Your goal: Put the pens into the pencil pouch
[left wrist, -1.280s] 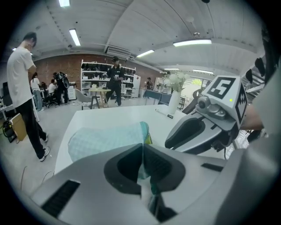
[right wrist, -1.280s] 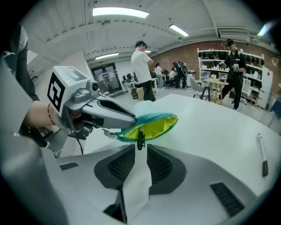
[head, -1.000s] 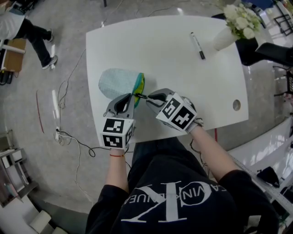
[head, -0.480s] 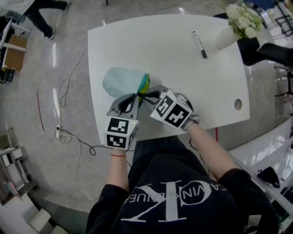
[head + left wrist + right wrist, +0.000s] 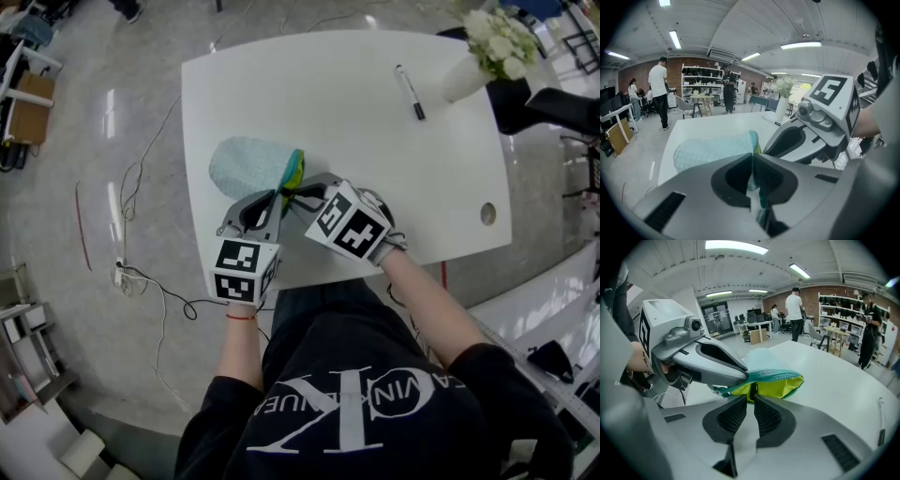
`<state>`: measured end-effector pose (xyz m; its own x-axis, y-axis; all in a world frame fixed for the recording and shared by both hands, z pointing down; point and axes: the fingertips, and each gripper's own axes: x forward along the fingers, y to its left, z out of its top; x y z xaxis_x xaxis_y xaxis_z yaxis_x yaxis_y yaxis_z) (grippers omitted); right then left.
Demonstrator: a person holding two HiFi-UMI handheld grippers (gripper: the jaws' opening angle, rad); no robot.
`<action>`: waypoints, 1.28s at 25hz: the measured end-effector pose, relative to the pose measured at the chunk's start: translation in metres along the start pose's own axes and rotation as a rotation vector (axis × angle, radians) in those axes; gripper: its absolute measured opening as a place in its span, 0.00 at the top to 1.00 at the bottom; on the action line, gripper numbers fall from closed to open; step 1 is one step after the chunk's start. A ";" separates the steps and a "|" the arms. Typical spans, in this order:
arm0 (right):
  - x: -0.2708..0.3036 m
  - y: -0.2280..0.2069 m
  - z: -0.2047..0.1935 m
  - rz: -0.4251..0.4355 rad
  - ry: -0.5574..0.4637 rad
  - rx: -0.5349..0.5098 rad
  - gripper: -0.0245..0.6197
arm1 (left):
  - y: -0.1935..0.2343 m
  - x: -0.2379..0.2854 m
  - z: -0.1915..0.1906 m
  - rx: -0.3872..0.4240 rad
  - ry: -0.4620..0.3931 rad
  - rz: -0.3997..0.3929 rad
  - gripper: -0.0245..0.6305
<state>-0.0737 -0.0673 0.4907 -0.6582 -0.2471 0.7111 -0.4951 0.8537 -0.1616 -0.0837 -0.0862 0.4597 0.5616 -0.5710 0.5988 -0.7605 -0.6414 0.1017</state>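
A light blue pencil pouch lies on the white table, its yellow-lined mouth facing my grippers. My left gripper is shut on the pouch's teal zipper edge and holds the mouth up. My right gripper is at the mouth. A black pen shows only as a short dark end between its fingertips, the rest inside the pouch. Its jaws have just been opening slightly, with the pen's end still between them. A second black pen lies at the far right of the table.
A white vase of flowers stands at the table's far right corner, close to the second pen. A round hole is in the table near its right edge. Cables trail on the floor to the left. People stand far off.
My right gripper has moved left to the pouch's mouth, and the pen that stuck out in front of it has gone mostly inside. The left gripper has kept its hold.
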 end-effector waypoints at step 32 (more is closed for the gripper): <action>-0.116 -0.154 -0.088 -0.441 -0.165 0.471 0.83 | 0.027 0.035 0.007 -0.007 0.021 -0.014 0.95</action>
<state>0.1291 -0.1299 0.4932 -0.3966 -0.6267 0.6708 -0.9082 0.3742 -0.1874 -0.0822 -0.1273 0.4777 0.5657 -0.5509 0.6137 -0.7545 -0.6460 0.1157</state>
